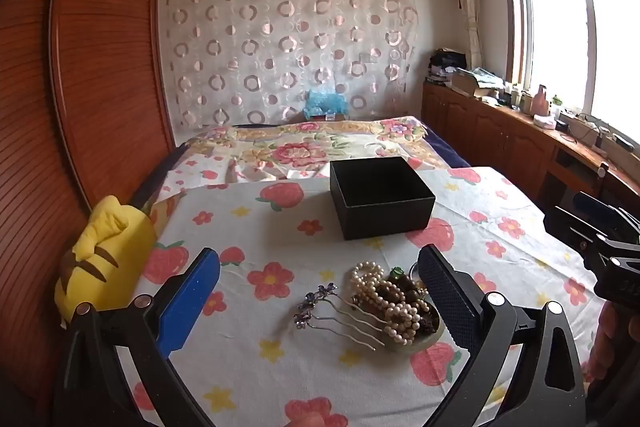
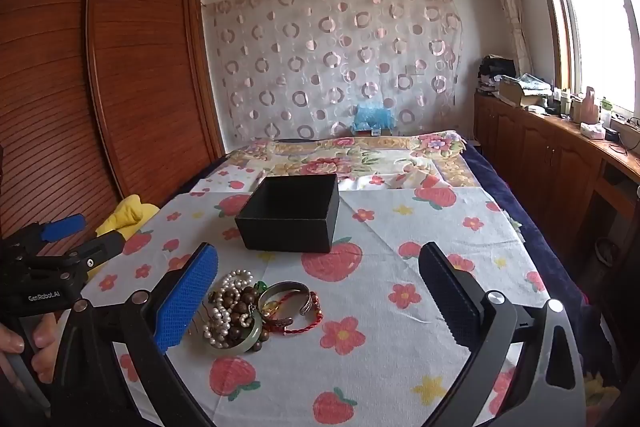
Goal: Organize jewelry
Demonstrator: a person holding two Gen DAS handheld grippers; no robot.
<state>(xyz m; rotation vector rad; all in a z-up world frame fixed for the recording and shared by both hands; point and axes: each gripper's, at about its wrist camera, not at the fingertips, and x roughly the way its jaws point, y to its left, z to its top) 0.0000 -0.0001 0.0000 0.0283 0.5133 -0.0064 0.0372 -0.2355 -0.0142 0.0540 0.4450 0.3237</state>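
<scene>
From the left wrist, the left tool (image 1: 319,297) gapes wide and holds nothing; the pearl necklace (image 1: 386,301) heaped with bracelets and the purple hair comb (image 1: 334,313) lie between its fingers on the strawberry cloth (image 1: 280,359), the black box (image 1: 380,197) ahead

From the right wrist, the right tool (image 2: 318,293) is wide too, empty; the jewelry pile (image 2: 248,311) sits by its left finger, the silver bangle (image 2: 286,301) between the fingers, the box ahead

Left gripper (image 1: 320,291): jaws spread wide, empty, tilted downward (fingers at 8 and 4 o'clock in own view)
Right gripper (image 2: 320,291): likewise wide, empty, tilted downward
Left hand (image 2: 24,347): wrapped round handle
</scene>
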